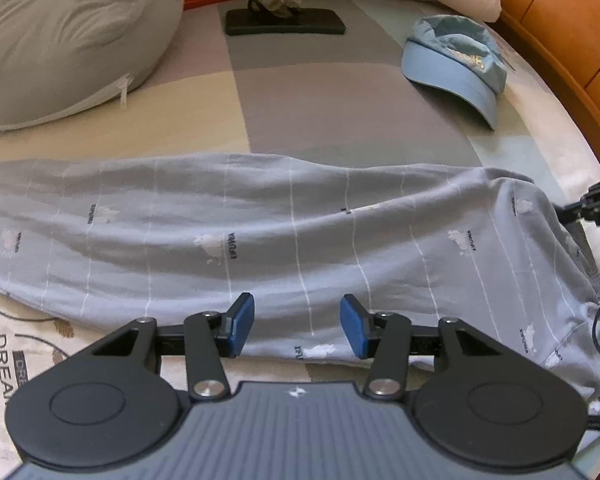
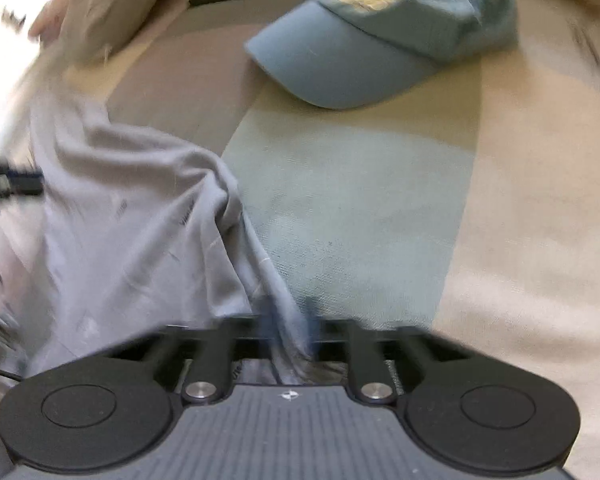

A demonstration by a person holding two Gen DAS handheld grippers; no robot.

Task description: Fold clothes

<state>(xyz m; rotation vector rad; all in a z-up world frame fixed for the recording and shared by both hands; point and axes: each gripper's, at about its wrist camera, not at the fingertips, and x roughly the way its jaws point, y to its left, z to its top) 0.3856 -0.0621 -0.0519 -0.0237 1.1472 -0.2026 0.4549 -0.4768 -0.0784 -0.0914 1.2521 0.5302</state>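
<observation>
Grey printed garment (image 1: 260,232) lies stretched across the bed (image 1: 340,112). Left tongs (image 1: 297,326) spread, over its near edge. Right tongs (image 2: 290,320) pinch a bunched end of the garment; blue cap (image 2: 380,36) beyond.

Soft, even indoor light, no hard shadows. The left view is mostly sharp, bending strongly at its edges. The right view is smeared by motion blur; the cap (image 2: 384,36) looks soft, its far left possibly overexposed
</observation>
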